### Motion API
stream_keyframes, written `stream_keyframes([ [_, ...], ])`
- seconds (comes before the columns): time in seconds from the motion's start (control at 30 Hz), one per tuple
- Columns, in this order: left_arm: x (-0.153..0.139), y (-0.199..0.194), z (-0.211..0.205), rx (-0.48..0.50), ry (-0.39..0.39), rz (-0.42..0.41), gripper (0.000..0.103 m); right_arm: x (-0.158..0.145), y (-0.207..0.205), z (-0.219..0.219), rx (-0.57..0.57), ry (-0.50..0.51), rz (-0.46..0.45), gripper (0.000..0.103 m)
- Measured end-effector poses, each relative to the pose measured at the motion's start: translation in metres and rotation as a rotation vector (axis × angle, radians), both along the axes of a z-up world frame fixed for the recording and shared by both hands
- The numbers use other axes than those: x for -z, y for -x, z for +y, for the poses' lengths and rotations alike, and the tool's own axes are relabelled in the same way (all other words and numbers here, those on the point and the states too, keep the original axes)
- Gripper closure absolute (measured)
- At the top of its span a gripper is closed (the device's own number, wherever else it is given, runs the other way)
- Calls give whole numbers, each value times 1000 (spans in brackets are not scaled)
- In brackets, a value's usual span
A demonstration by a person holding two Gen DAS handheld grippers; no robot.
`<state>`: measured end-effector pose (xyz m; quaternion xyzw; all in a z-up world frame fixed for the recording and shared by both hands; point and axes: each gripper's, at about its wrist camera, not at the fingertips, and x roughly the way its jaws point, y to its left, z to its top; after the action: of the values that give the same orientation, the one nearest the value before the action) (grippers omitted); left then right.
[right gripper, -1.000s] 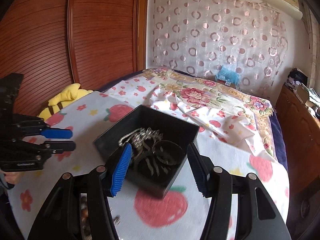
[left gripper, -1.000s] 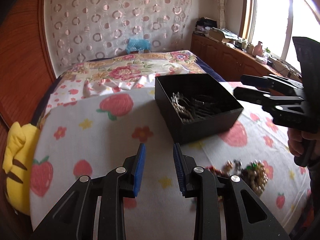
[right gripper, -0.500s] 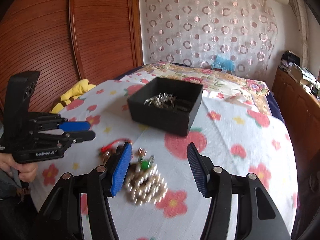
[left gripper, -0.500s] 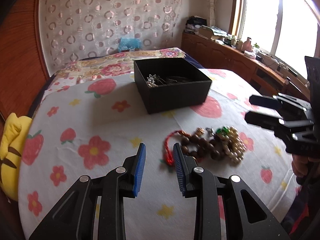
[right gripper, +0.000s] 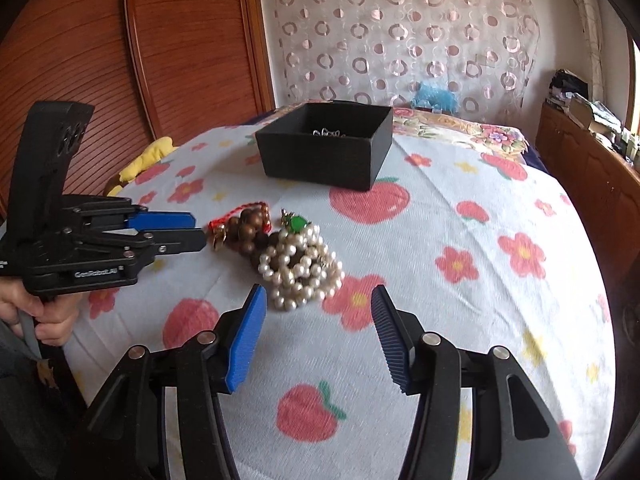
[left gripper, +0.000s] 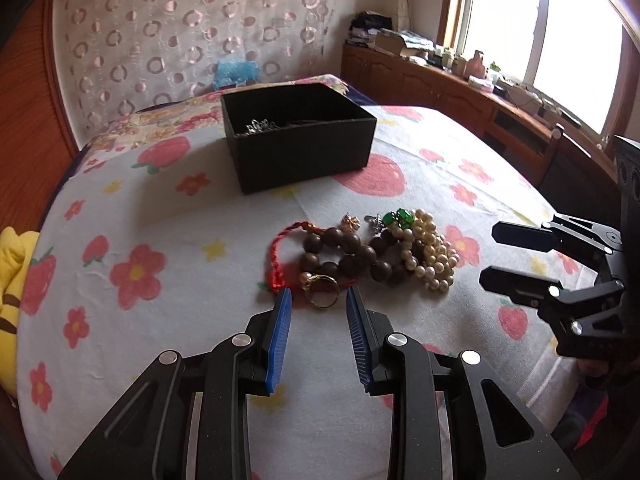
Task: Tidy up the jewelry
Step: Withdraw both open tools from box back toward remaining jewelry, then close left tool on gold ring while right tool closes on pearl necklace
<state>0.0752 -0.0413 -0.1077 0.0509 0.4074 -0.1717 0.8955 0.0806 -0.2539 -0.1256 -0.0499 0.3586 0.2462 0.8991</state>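
A pile of jewelry lies on the flowered cloth: a pearl string [left gripper: 430, 254] [right gripper: 298, 270], brown wooden beads [left gripper: 340, 252] [right gripper: 248, 232], a red cord [left gripper: 280, 252], a green stone [left gripper: 396, 218] [right gripper: 298, 223] and a gold ring [left gripper: 322, 290]. A black box [left gripper: 304, 148] [right gripper: 324, 152] with silver chains inside stands behind the pile. My left gripper [left gripper: 319, 300] [right gripper: 198, 230] is open just in front of the gold ring. My right gripper [right gripper: 318, 300] [left gripper: 490, 254] is open wide, just in front of the pearls.
The cloth covers a bed-like surface [right gripper: 460, 320]. A yellow plush [left gripper: 12, 264] lies at the left edge. Wooden cabinets [left gripper: 460, 92] with clutter stand along the right under the window. A wooden wardrobe [right gripper: 120, 60] is on the left.
Both grippers have pulled back from over the box and dropped low toward the jewelry pile. The left jaws have opened wider.
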Motion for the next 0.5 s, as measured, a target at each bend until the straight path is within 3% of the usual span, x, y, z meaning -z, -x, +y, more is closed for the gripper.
stream_keyframes([
  [0.5, 11, -16, -16, -33, -73, 21, 76, 3, 4, -8, -3, -54, -1, 46],
])
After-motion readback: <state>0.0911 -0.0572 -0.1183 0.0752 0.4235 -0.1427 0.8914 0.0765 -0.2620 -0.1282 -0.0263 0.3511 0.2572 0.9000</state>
